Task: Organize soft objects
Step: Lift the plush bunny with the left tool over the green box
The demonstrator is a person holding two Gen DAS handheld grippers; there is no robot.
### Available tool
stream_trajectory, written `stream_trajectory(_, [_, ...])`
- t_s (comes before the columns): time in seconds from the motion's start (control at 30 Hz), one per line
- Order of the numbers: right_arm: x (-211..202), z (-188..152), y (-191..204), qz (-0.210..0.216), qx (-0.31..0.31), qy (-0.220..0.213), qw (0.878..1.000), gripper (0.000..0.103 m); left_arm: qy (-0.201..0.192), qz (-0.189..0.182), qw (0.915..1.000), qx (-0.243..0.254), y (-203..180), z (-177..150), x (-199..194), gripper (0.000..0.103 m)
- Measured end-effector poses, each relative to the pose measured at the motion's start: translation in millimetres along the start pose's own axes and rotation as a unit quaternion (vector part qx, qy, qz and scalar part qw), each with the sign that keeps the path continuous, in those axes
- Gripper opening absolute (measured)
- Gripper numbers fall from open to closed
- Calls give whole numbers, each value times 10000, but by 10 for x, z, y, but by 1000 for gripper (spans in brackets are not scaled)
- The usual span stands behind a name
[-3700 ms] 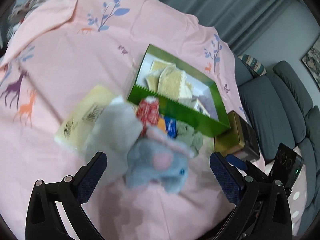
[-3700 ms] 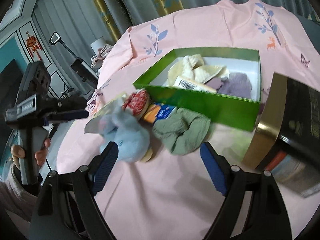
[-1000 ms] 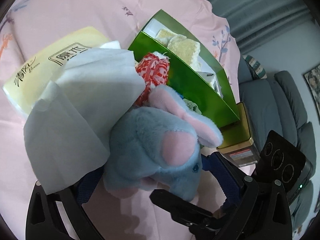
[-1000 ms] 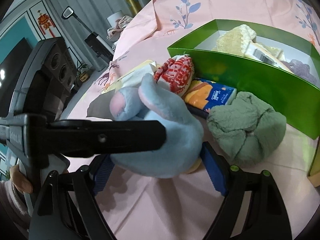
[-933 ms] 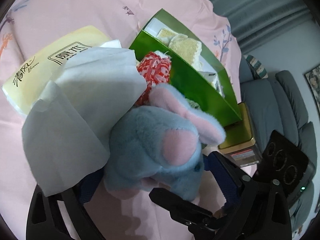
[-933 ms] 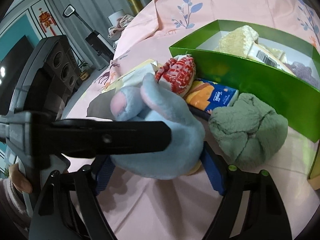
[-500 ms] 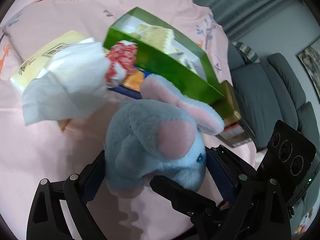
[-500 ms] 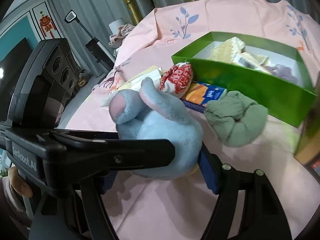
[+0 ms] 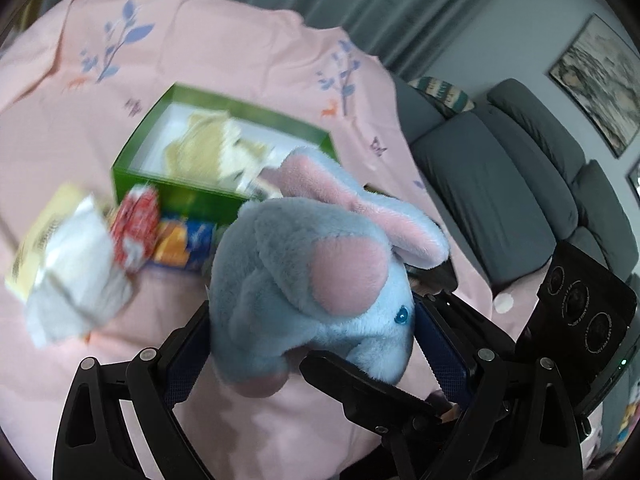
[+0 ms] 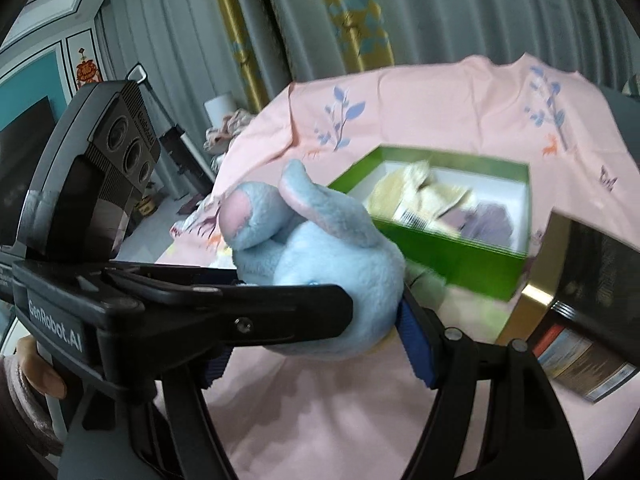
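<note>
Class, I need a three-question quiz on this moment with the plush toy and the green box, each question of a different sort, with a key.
1. True or false: both grippers clamp the blue plush toy at once.
2. Multiple choice: the green box holds (a) nothing, (b) cream and purple soft cloths, (c) the plush toy.
3. Name the item lying right beside the red-and-white pouch, in front of the box.

Key: 1 true; 2 b; 3 the orange-and-blue packet.

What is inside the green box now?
Inside the green box lie cream-yellow cloths and a purple soft item on its white bottom. The blue plush toy covers the near left corner, so that part stays unseen.
</note>
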State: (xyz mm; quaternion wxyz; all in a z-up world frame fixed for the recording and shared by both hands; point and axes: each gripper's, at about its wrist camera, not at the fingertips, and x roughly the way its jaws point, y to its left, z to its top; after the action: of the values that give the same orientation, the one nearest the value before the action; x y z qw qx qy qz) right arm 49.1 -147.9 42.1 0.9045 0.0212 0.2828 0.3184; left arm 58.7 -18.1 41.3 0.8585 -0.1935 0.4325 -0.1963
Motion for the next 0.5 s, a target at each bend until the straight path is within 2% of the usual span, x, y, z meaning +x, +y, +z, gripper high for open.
stream_trajectory(0.2, [-55, 261, -192, -120, 35, -300, 9995, 71, -94, -97, 9998, 171, -112, 316, 47, 95])
stream_trajectory(0.5, [238, 654, -431, -142, 49, -405, 9991, 71, -135, -23, 9997, 215, -3, 791, 194, 95])
